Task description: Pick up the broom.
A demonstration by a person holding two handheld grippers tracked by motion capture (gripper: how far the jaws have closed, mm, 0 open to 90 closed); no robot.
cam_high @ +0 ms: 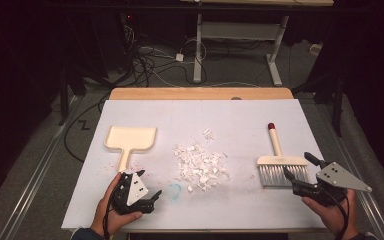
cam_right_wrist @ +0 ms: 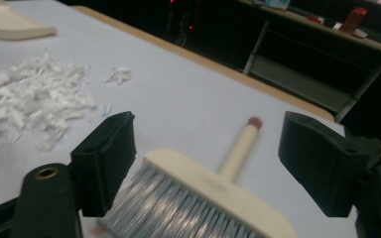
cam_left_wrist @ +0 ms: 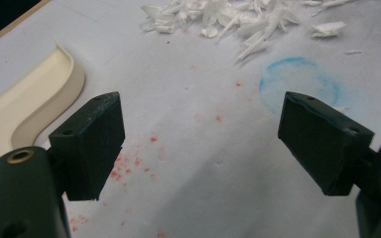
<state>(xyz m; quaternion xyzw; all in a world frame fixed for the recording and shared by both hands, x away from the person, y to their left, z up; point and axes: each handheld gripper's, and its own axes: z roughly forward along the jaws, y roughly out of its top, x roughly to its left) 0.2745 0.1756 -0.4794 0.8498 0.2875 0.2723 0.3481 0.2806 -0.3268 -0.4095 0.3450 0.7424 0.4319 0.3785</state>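
Left claw (cam_high: 139, 192): jaws wide apart, nothing between them, touching nothing; it sits near the front edge of the tabletop (cam_high: 240, 117), just short of the dustpan's handle. In the left gripper view, bare white surface with red specks and a faint blue ring (cam_left_wrist: 300, 84) lies between the jaws.

Right claw (cam_high: 300, 171): jaws wide apart, set at either side of the brush's bristle end; the pads do not press on it.

Brush (cam_high: 280, 162): flat on the right part of the tabletop, grey bristles toward the person, cream handle with red tip pointing away.

Dustpan (cam_high: 130, 139): cream, flat on the left part, pan away from the person, handle toward the left claw.

Paper scraps (cam_high: 200, 162): loose white heap in the middle, between dustpan and brush, apart from both.

Open room: bare surface behind the heap to the far wooden edge, and along the front edge between the two claws.
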